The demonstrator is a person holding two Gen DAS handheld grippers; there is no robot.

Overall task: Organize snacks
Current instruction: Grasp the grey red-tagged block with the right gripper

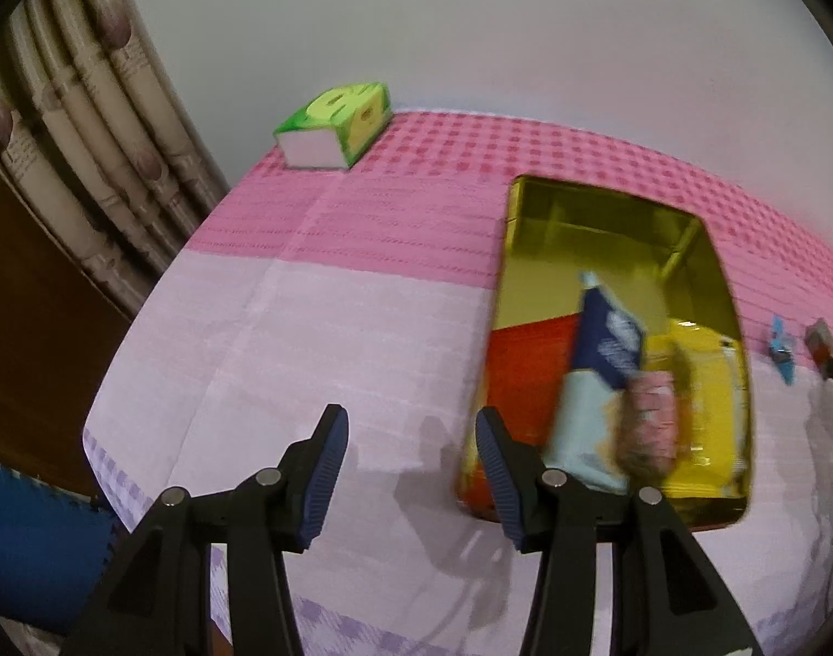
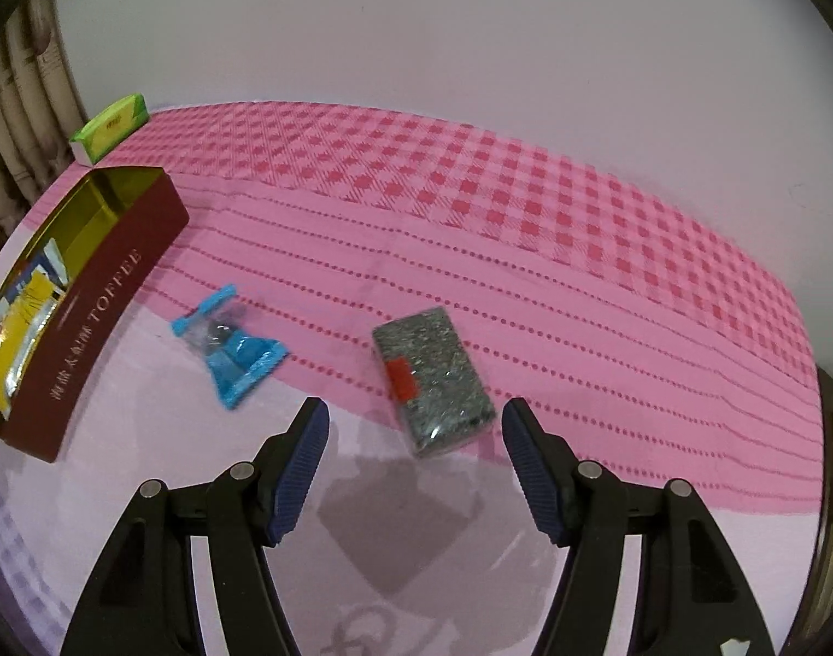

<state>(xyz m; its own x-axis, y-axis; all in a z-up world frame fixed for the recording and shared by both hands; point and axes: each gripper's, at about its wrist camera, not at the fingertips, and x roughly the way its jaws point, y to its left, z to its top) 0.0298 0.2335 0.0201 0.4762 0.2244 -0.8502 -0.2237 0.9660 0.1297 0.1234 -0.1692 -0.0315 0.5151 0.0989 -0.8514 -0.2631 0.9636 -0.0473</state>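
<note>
I have both tools above the desk, which carries a pink checked cloth. My left tool is released, its jaws apart with nothing between them, beside the near end of the box. The box lies open, gold inside, with "TOFFEE" on its dark red side. Inside it, at the near end, I see a yellow pack, a blue pack standing tilted, and a red one; motion blur hides finer detail. My right tool is also released, jaws wide, over a grey block with a red label, lying on the cloth right of the box. A blue wrapper lies between block and box, touching neither. A green carton sits at the far left corner.
</note>
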